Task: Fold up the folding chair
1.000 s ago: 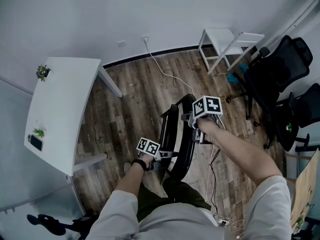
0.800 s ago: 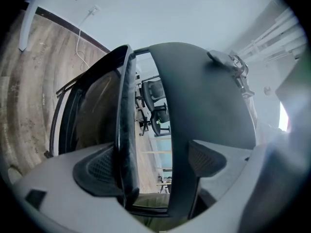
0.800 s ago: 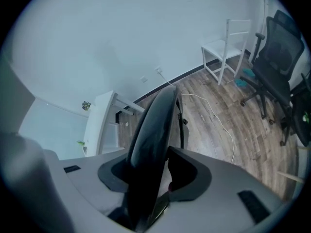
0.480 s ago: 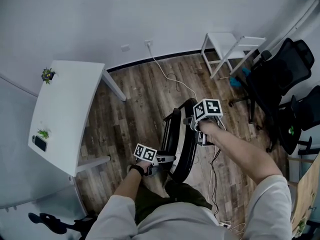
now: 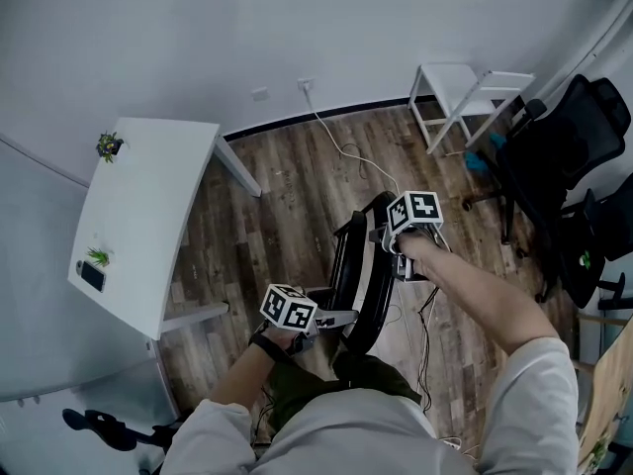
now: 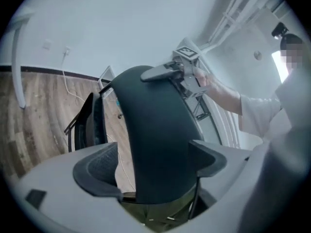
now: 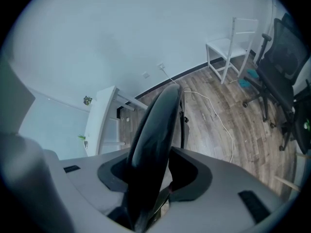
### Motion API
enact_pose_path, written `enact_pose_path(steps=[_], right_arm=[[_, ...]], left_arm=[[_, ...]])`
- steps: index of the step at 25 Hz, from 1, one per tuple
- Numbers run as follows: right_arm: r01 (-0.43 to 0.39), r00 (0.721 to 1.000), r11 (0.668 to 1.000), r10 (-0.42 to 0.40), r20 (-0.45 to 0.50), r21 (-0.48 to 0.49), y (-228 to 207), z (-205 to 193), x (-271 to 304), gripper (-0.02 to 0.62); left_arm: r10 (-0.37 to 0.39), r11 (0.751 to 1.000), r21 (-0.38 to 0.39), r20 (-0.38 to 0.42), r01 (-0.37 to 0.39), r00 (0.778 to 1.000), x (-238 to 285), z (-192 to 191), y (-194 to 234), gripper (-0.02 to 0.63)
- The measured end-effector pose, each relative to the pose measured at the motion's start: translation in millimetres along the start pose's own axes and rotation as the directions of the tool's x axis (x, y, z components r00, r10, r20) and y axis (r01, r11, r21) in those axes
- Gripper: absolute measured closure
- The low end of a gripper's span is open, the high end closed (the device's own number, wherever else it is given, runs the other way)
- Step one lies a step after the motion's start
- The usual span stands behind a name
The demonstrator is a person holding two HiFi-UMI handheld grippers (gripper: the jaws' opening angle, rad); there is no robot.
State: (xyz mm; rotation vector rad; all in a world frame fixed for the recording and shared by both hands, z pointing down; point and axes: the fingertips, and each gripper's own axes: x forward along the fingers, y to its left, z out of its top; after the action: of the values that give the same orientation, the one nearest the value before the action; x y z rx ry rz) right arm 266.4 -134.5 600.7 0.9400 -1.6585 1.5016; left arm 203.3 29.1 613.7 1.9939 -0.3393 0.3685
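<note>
In the head view the black folding chair (image 5: 368, 280) stands on the wood floor (image 5: 297, 186) before me. Only the right gripper view shows my right gripper (image 7: 154, 174) jaws clamped on its thin edge. My left gripper (image 6: 154, 171) jaws gape wide around a broad panel, not pressing it.

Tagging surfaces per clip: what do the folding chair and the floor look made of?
Folding chair: black, smooth, slightly glossy panel with soft highlights, probably moulded plastic. Floor: matte wood-grain planks with visible seams; real wood or laminate, can't tell.
</note>
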Motion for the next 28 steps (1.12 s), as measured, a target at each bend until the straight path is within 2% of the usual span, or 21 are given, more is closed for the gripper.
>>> enact_pose_path(steps=[4, 8, 13, 16, 21, 25, 27, 28], right_arm=[[-0.007, 1.000, 1.000, 0.007, -0.005, -0.016, 5, 1, 2, 0.388], [-0.014, 1.000, 1.000, 0.014, -0.015, -0.026, 10, 2, 4, 0.382], [-0.021, 0.999, 0.999, 0.020, -0.027, -0.041, 15, 2, 7, 0.374], [-0.015, 0.999, 0.998, 0.013, -0.038, -0.057, 17, 2, 9, 0.371], [-0.014, 0.999, 0.998, 0.011, -0.046, -0.066, 25, 3, 12, 0.368], [-0.013, 0.999, 0.997, 0.010, -0.046, -0.072, 29, 3, 14, 0.367], [-0.012, 0.999, 0.997, 0.009, -0.046, -0.075, 29, 4, 13, 0.365], [-0.012, 0.999, 0.997, 0.008, -0.047, -0.075, 30, 3, 14, 0.365]], left_arm=[[0.018, 0.997, 0.078, 0.003, -0.018, 1.000, -2, 14, -52, 0.162], [0.023, 0.997, 0.071, -0.004, -0.023, 1.000, -10, 21, -79, 0.161], [0.172, 0.982, 0.090, -0.044, -0.168, 0.984, -2, 19, -85, 0.161], [0.298, 0.948, 0.143, -0.075, -0.285, 0.952, 12, 16, -82, 0.161], [0.473, 0.868, 0.231, -0.113, -0.440, 0.874, 36, 12, -73, 0.161], [0.566, 0.817, 0.274, -0.206, -0.508, 0.798, 41, -8, -53, 0.163], [0.592, 0.799, 0.290, -0.231, -0.526, 0.772, 41, -14, -42, 0.166], [0.594, 0.799, 0.289, -0.242, -0.527, 0.767, 42, -16, -37, 0.191]])
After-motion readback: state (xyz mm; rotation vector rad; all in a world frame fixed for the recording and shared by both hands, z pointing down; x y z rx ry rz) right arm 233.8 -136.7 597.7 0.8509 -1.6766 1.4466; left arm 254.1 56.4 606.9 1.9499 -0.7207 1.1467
